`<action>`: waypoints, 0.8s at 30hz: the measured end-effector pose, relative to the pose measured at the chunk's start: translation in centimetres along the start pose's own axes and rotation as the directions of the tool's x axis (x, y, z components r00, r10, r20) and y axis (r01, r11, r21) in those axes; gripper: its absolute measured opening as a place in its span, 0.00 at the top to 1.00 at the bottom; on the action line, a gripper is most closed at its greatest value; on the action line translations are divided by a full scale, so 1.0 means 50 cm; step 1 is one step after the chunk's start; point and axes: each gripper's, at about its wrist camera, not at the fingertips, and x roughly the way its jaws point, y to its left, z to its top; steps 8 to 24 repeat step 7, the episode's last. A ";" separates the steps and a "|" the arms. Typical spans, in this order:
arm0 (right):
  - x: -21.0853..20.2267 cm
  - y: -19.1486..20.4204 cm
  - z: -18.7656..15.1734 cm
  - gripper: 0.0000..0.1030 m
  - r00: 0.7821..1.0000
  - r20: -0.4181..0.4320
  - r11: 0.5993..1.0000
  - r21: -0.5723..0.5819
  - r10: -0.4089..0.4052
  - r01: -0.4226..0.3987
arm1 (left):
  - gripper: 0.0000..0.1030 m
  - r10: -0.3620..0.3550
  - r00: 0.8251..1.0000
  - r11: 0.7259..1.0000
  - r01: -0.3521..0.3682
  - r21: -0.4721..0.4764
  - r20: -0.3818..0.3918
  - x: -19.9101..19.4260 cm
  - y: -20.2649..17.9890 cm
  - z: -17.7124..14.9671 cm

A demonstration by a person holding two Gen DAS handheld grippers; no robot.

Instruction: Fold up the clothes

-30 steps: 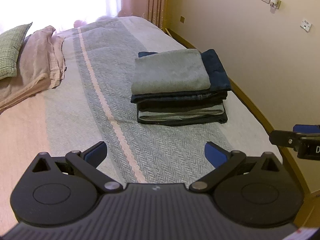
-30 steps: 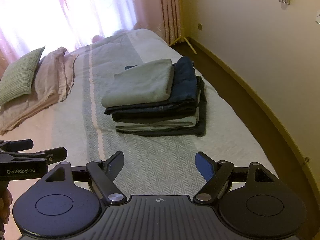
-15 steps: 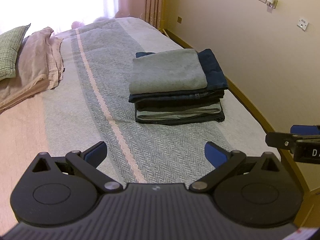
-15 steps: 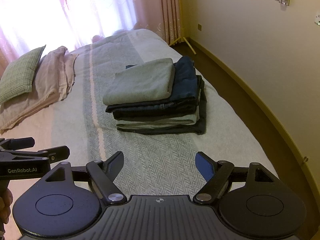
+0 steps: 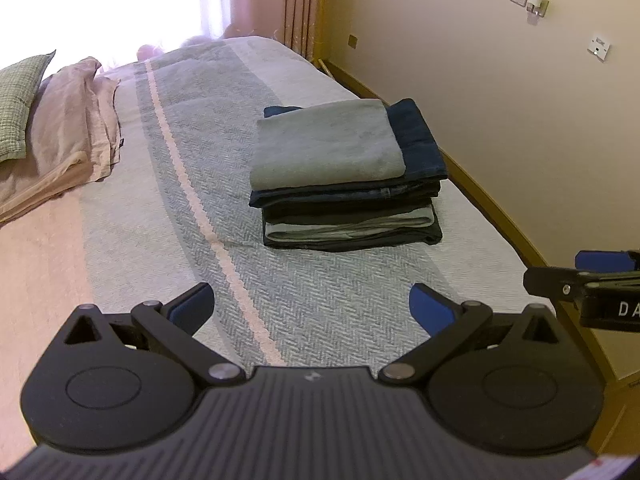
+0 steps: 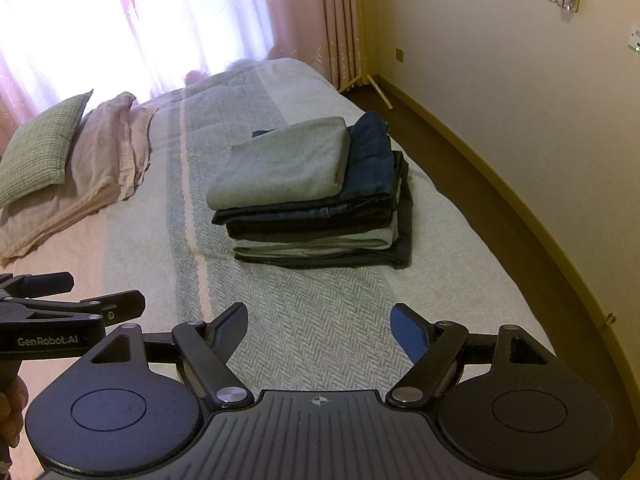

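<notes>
A neat stack of folded clothes lies on the bed's grey herringbone blanket. A light grey garment tops it, with dark blue jeans just under it. My left gripper hovers open and empty over the blanket, short of the stack. My right gripper is also open and empty, held at a similar distance. Each gripper shows at the edge of the other's view: the right one and the left one.
A green checked pillow and rumpled pink bedding lie at the far left. A cream wall and a strip of dark floor run along the bed's right side. Curtains hang behind.
Both grippers have drifted slightly relative to the stack, which sits a touch lower and more leftward in the left view. Both stay open and empty.
</notes>
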 end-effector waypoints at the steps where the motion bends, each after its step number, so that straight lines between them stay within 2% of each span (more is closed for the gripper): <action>1: 0.000 0.000 0.000 0.26 1.000 0.000 1.000 0.000 0.000 0.000 | 0.01 -0.002 1.000 1.000 0.002 0.003 0.001 0.000 -0.002 0.000; 6: -0.004 -0.001 -0.001 0.26 1.000 -0.005 1.000 0.000 0.005 -0.005 | 0.01 -0.015 1.000 1.000 0.015 -0.001 0.022 -0.001 -0.012 0.000; 24: -0.005 -0.003 -0.001 0.26 1.000 -0.006 1.000 -0.001 0.005 -0.005 | 0.01 -0.019 1.000 1.000 0.019 -0.005 0.022 -0.001 -0.014 0.001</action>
